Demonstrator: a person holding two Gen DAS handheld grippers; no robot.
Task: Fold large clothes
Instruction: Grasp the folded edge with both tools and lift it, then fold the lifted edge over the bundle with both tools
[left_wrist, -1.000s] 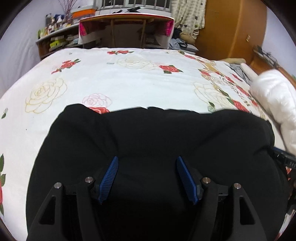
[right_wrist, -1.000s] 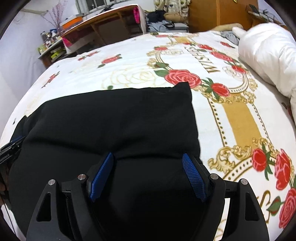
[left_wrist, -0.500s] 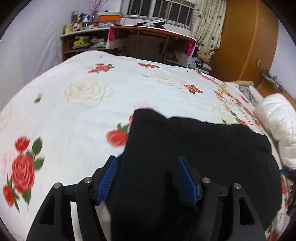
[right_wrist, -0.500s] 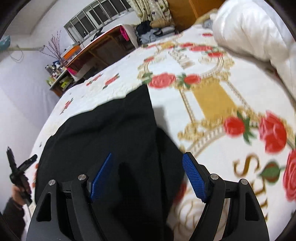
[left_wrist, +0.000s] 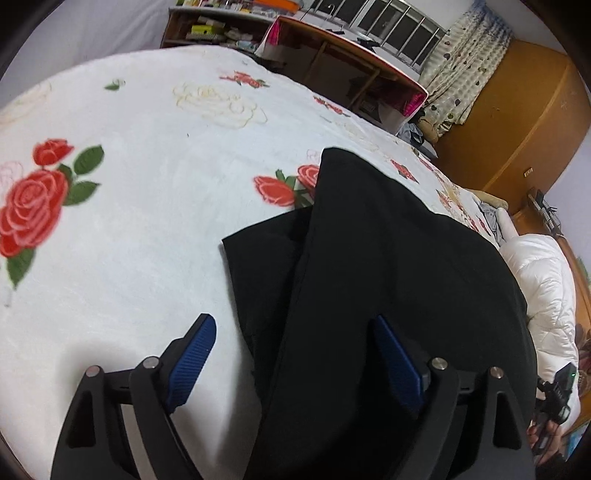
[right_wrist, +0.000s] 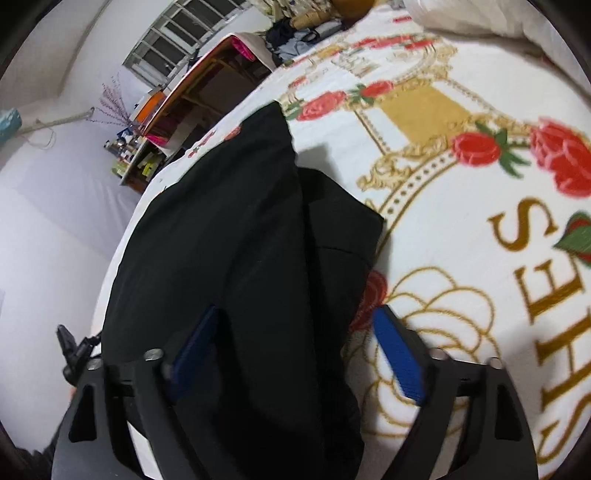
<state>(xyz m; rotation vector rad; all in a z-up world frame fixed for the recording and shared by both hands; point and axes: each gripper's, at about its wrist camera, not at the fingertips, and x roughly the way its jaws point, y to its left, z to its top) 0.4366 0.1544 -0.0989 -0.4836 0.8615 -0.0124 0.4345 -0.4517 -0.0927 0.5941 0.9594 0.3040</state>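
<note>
Black garment (left_wrist: 388, 277) lies part-folded on the rose bedspread (left_wrist: 147, 221), left gripper (left_wrist: 295, 362) and right gripper (right_wrist: 295, 354) opening, each astride a side edge, probably lining up the next fold.

Black garment (left_wrist: 388, 266) lies folded flat, a lower layer protruding sideways.

Both claws now sit at opposite side edges of the black fabric garment (left_wrist: 388, 266), no longer over its middle. The left claw (left_wrist: 295, 363) and right claw (right_wrist: 295, 354) are opening wider, pads off the cloth.
</note>
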